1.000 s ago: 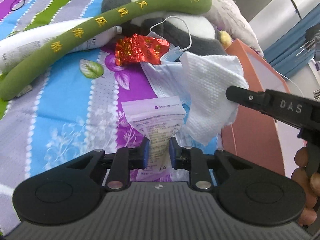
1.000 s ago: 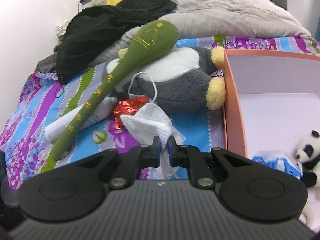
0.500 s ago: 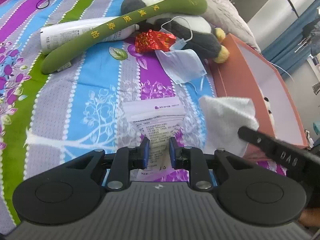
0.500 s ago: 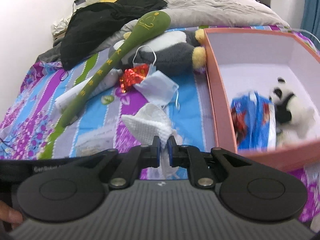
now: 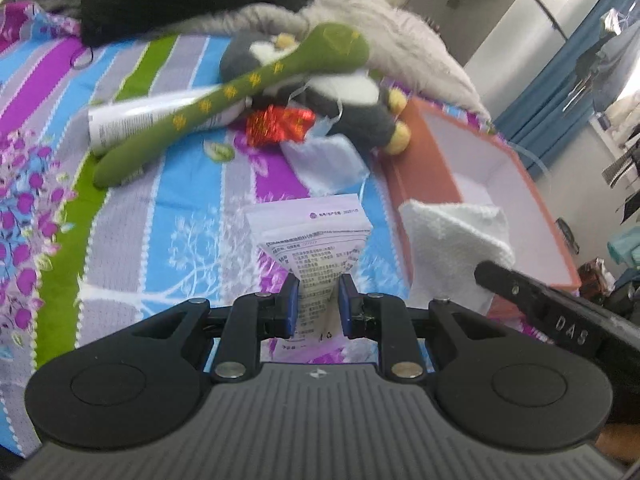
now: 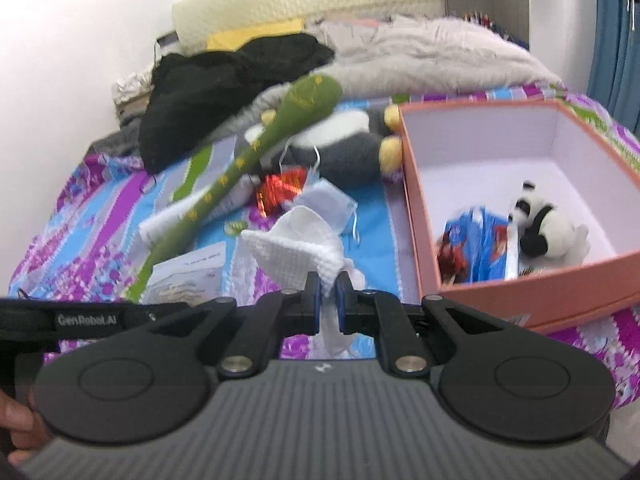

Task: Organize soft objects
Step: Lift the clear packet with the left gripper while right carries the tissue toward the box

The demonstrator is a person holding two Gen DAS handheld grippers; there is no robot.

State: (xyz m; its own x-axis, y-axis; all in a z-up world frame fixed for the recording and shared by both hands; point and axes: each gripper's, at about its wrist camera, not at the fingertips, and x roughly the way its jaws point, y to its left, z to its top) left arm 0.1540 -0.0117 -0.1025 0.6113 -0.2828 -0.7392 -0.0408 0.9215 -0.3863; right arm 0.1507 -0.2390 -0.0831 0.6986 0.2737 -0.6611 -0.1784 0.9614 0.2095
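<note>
My left gripper [image 5: 318,286] is shut on a white printed sachet [image 5: 316,236], lifted above the striped bedspread. My right gripper [image 6: 327,286] is shut on a white woven cloth [image 6: 296,248], which also shows in the left wrist view as the white cloth [image 5: 456,236] in front of the orange box [image 5: 424,168]. The orange box [image 6: 480,292] lies to the right and holds a small panda toy [image 6: 548,228] and a blue packet [image 6: 480,240]. On the bed lie a green plush club [image 5: 224,100], a grey penguin plush [image 5: 360,108], a red foil wrapper [image 5: 276,124] and a face mask [image 5: 328,160].
A white tube [image 5: 160,116] lies under the green club. Black clothing [image 6: 224,80] and a grey blanket [image 6: 420,60] are piled at the head of the bed. A blue curtain [image 5: 560,92] hangs to the right beyond the box.
Both grippers have pulled back and risen from the pile with the sachet and cloth still held. The orange box's inside has come into view, and the bed looks farther away.
</note>
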